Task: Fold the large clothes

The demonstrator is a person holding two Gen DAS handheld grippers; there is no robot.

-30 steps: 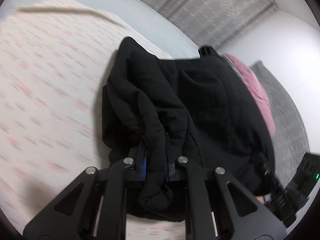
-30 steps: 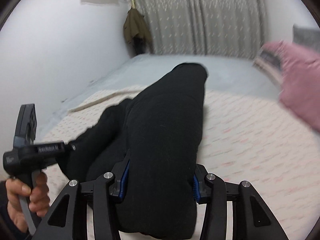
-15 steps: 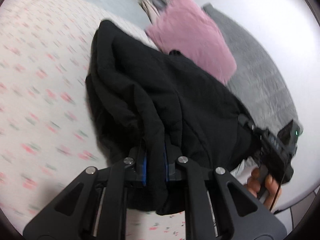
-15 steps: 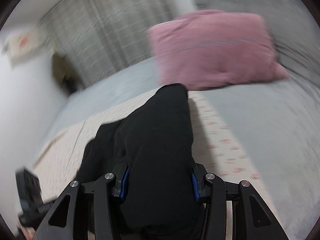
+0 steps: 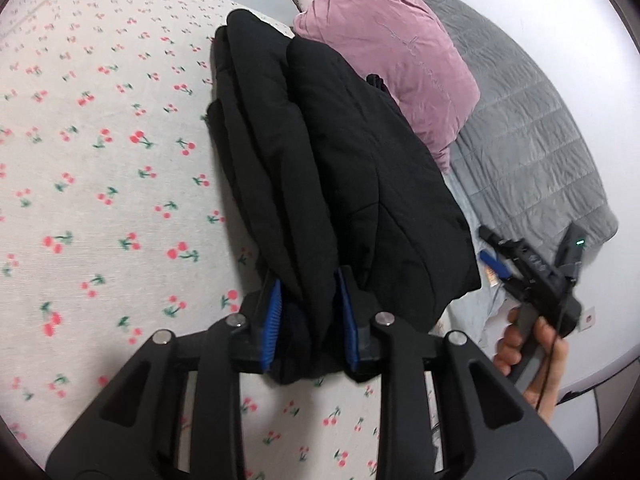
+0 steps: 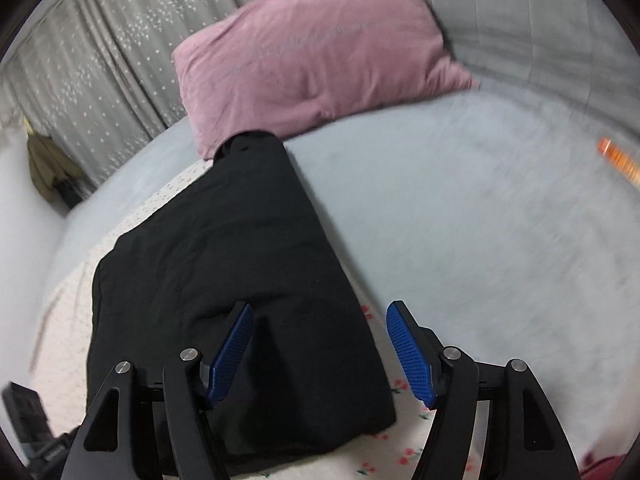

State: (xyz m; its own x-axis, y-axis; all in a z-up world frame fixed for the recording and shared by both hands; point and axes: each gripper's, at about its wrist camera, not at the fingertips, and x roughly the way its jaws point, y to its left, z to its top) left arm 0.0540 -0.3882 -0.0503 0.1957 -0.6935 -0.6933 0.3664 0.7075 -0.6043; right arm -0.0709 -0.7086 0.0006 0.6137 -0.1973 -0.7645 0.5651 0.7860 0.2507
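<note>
A large black garment [image 5: 340, 168] lies folded in a long bundle on the cherry-print bedsheet [image 5: 100, 160]. My left gripper [image 5: 308, 312] has its blue pads on either side of the bundle's near end fold and still pinches it. In the right wrist view the same black garment [image 6: 224, 280] lies flat on the bed. My right gripper [image 6: 320, 344] is open, its blue pads spread wide just above the garment's near right corner, holding nothing. The right gripper also shows in the left wrist view [image 5: 532, 276], held in a hand beside the bed.
A pink pillow [image 6: 312, 60] lies just beyond the garment's far end, against a grey quilt [image 5: 532, 128]. A pale blue sheet [image 6: 460, 220] lies to the right. Grey curtains [image 6: 100, 80] and a hanging olive jacket [image 6: 48, 164] stand at the far left.
Both grippers swung the garment toward the pillow and laid it down. My right gripper let go and opened. My left gripper's pads spread a little but stay on the fold.
</note>
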